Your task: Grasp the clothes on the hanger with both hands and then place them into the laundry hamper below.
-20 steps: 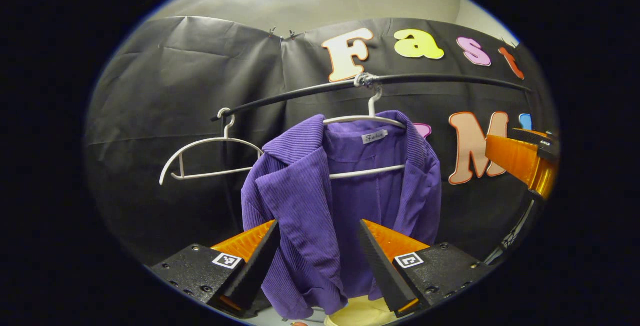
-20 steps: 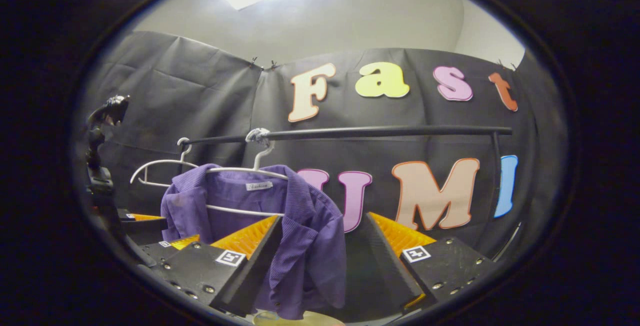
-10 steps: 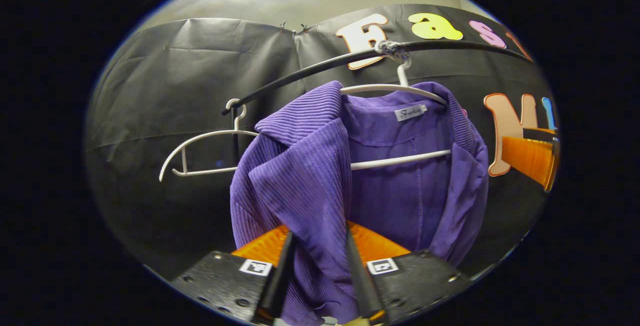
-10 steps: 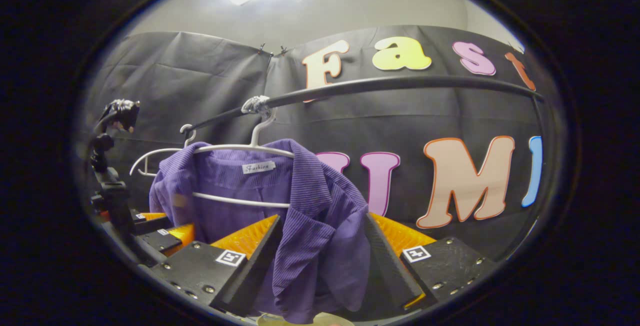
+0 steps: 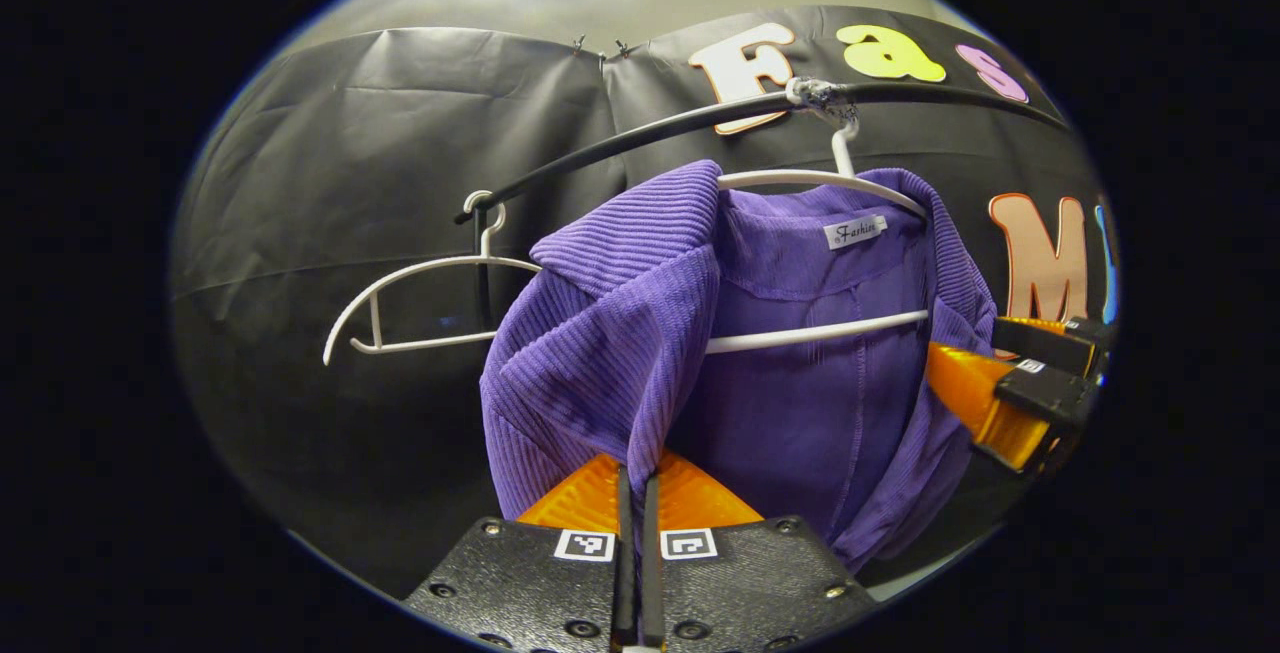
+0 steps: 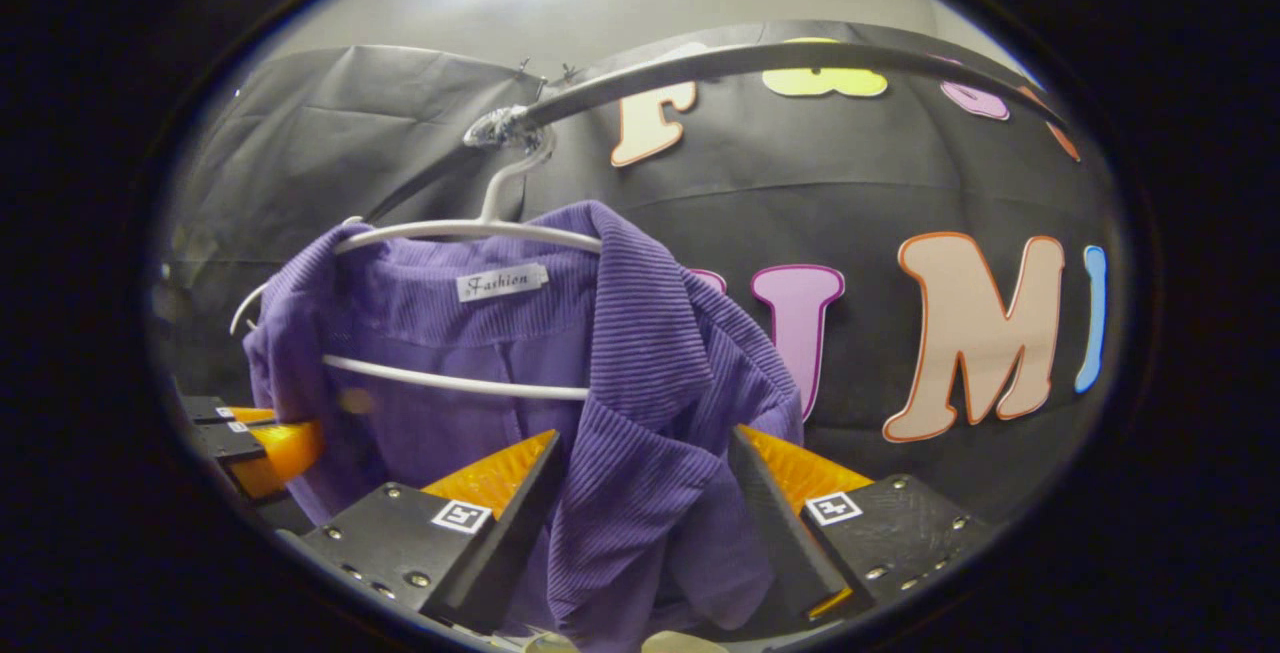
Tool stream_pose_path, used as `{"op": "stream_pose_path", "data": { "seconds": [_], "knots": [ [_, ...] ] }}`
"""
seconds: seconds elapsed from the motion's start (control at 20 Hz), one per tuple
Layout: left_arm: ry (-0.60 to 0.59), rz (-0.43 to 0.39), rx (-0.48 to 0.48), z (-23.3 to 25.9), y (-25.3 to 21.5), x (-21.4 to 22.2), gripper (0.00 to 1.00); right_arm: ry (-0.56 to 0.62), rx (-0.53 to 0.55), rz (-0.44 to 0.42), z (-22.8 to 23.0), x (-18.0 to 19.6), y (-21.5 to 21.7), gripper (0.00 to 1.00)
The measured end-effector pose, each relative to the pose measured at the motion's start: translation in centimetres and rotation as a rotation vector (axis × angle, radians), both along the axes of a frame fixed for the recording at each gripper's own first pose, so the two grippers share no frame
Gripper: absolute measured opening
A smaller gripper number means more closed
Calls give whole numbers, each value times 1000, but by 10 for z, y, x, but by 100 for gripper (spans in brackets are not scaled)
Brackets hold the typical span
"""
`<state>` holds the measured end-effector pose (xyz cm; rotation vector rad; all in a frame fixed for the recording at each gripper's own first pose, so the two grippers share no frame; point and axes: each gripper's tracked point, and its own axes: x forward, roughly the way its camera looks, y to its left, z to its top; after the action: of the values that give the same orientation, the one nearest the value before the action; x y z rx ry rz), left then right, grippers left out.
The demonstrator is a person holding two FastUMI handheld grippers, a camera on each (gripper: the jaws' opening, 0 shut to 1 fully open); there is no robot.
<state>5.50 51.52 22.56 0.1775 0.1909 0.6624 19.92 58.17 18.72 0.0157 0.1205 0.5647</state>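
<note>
left hand-held gripper (image 5: 636, 533) has just closed, pinching the jacket (image 5: 600, 353) lapel between its fingers; right hand-held gripper (image 6: 640, 523) has moved in, spread around the other lapel; jacket on the hanger (image 6: 470, 231); right pinch next.

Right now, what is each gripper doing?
Left gripper: shut on the purple ribbed corduroy jacket.
Right gripper: open, fingers either side of the jacket's other front panel.
</note>
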Motion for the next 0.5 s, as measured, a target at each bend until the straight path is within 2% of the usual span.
{"op": "stream_pose_path", "data": {
  "seconds": [0.05,0.1,0.15,0.2,0.25,0.35,0.5],
  "knots": [
    [1,3,-5,2,1,-2,3,4,-5,-7,-4,3,3,98],
    [3,7,-11,6,2,-4,3,9,-11,-14,-6,5,4,93],
    [0,9,-16,9,1,-7,3,13,-14,-18,-9,6,4,77],
    [-7,11,-17,14,1,-9,5,22,-21,-24,-11,8,4,72],
    [-9,14,-13,18,2,-12,2,30,-32,-29,-16,9,3,63],
    [-9,19,5,26,3,-17,2,32,-40,-31,-18,8,2,34],
    [-21,35,17,39,6,-27,2,21,-72,-65,-16,6,-9,16]
  ]
}}
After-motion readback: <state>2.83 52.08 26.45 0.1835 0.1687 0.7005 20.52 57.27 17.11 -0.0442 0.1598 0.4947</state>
